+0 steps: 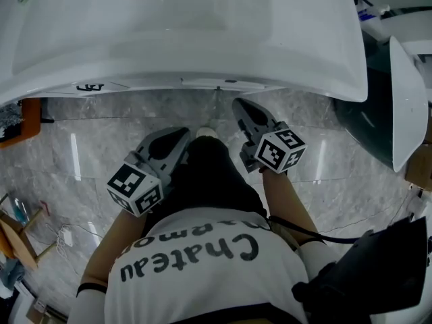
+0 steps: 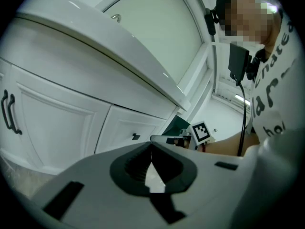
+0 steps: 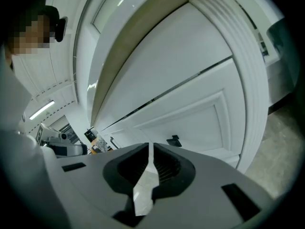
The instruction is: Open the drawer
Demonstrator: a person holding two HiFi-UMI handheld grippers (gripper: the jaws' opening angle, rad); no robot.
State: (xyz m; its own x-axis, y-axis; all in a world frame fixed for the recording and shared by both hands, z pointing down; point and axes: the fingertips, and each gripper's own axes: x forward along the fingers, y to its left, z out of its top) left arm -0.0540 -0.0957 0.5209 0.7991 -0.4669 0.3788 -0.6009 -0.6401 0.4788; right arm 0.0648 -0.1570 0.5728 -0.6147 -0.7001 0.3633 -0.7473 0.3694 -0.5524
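A white vanity cabinet stands under the sink rim (image 1: pixel 202 79). Its panelled front (image 3: pixel 190 120) carries a small dark knob (image 3: pixel 174 140), which also shows in the left gripper view as the knob (image 2: pixel 136 137). My left gripper (image 1: pixel 179 137) and right gripper (image 1: pixel 241 108) both hang below the sink rim over the floor, pointing at the cabinet, apart from it. The left gripper (image 2: pixel 151 144) has its jaw tips together with nothing between them. The right gripper (image 3: pixel 150 147) is likewise shut and empty, its tips just left of the knob in its own view.
A long dark pull handle (image 2: pixel 10 113) sits on a cabinet door to the left. The white sink basin (image 1: pixel 182 25) overhangs the cabinet. Grey marble floor (image 1: pixel 81 154) lies below. A dark green tub (image 1: pixel 368 113) stands at the right, wooden items (image 1: pixel 20 238) at the left.
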